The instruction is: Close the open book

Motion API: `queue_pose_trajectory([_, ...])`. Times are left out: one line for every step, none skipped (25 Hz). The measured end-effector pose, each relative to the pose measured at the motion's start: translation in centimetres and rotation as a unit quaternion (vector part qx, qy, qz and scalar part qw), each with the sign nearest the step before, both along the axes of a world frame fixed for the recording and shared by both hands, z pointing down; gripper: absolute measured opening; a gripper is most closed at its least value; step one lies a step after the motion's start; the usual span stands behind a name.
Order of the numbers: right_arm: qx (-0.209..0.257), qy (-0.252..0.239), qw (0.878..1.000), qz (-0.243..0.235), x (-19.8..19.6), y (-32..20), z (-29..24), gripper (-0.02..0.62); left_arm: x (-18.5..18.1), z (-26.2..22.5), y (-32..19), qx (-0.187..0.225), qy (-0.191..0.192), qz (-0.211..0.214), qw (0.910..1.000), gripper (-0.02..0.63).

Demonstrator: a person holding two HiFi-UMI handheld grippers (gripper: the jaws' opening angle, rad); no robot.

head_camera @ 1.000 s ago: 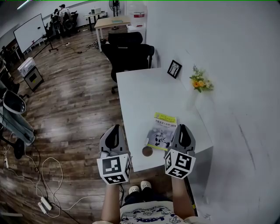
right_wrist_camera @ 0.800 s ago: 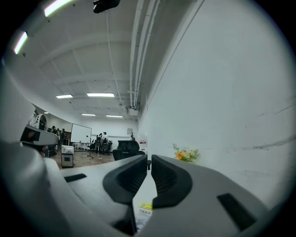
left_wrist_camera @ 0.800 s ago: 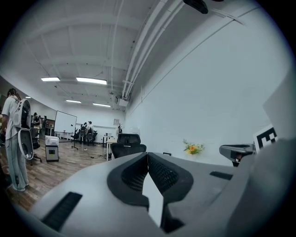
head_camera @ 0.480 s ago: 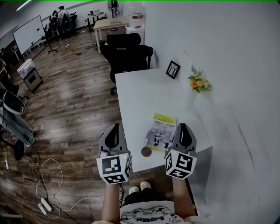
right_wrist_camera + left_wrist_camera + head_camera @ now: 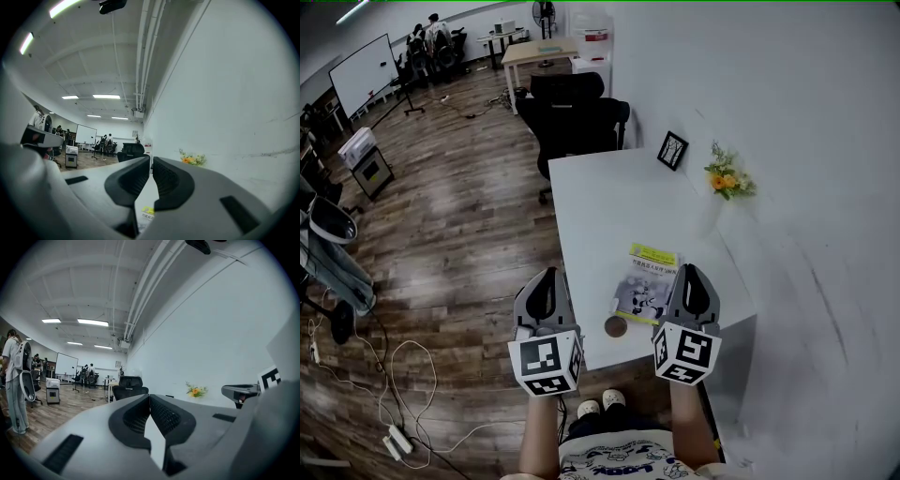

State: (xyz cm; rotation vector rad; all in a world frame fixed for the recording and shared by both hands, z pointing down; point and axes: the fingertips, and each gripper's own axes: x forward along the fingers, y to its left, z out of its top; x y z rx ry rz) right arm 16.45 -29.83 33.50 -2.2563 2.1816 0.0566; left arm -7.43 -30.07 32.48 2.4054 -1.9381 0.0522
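The book [image 5: 649, 281] lies flat and closed on the white table [image 5: 600, 197], near its front right corner, its yellow-and-grey cover facing up. A strip of that cover shows below the jaws in the right gripper view [image 5: 146, 213]. My right gripper [image 5: 692, 274] hovers level at the book's right edge, jaws shut with nothing between them [image 5: 151, 158]. My left gripper [image 5: 546, 277] is held level off the table's front left edge, apart from the book. Its jaws are shut and empty [image 5: 149, 395].
A small brown round object [image 5: 616, 325] sits by the book's near left corner. A framed picture [image 5: 672, 148] and a vase of flowers [image 5: 727, 178] stand along the wall. A black office chair [image 5: 572, 108] is at the table's far end.
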Motion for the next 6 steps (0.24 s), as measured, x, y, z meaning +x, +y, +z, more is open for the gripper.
queue_pose_trajectory([0.000,0.000,1.000,-0.001,-0.09,0.01,-0.02,0.044,-0.06,0.04,0.04,0.000,0.000,-0.001,1.0000,0.023])
queue_pose_trajectory([0.000,0.000,1.000,-0.002,-0.13,0.04,-0.02,0.044,-0.11,0.09,0.09,-0.001,0.001,-0.001,1.0000,0.023])
queue_pose_trajectory([-0.001,0.001,1.000,-0.003,-0.14,0.08,-0.03,0.044,-0.14,0.13,0.14,-0.001,0.001,-0.002,1.0000,0.023])
queue_pose_trajectory([-0.001,0.001,1.000,-0.003,-0.13,0.13,-0.03,0.043,-0.17,0.14,0.18,-0.001,0.001,-0.002,1.0000,0.023])
queue_pose_trajectory([-0.001,0.001,1.000,-0.003,-0.13,0.18,-0.05,0.043,-0.21,0.12,0.22,-0.001,0.001,-0.002,1.0000,0.023])
queue_pose_trajectory([0.000,0.001,1.000,-0.003,-0.12,0.23,-0.06,0.041,-0.25,0.10,0.26,-0.001,0.001,-0.003,1.0000,0.023])
